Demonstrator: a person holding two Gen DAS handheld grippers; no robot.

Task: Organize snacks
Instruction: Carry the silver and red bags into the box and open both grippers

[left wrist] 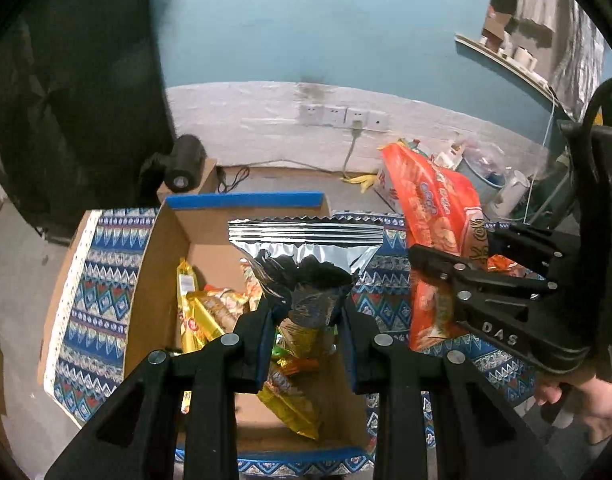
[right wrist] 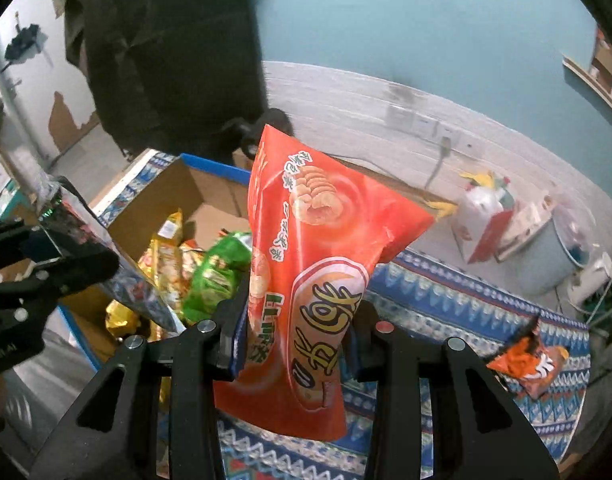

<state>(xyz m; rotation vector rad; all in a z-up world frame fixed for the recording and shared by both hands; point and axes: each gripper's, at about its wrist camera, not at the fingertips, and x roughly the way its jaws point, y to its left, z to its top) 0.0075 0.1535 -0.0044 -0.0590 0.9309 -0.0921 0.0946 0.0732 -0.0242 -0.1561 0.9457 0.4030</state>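
Note:
My left gripper [left wrist: 308,312] is shut on a silver foil snack bag [left wrist: 306,252] and holds it upright over the open cardboard box [left wrist: 162,248]. The box holds several yellow, orange and green snack packs [left wrist: 210,312]. My right gripper [right wrist: 298,328] is shut on a large orange-red snack bag [right wrist: 318,264], held upright above the patterned cloth, right of the box [right wrist: 154,200]. The orange-red bag also shows in the left wrist view [left wrist: 434,216], with the right gripper [left wrist: 438,268] clamped on it. The left gripper [right wrist: 82,264] with the foil bag [right wrist: 118,276] shows at the left of the right wrist view.
A blue patterned cloth [right wrist: 466,304] covers the table. A small orange snack pack [right wrist: 534,364] lies on it at the right. A pale bucket [right wrist: 546,256] and a white-red carton [right wrist: 482,216] stand behind. Wall sockets [left wrist: 342,116] and a black lamp [left wrist: 182,168] are at the back.

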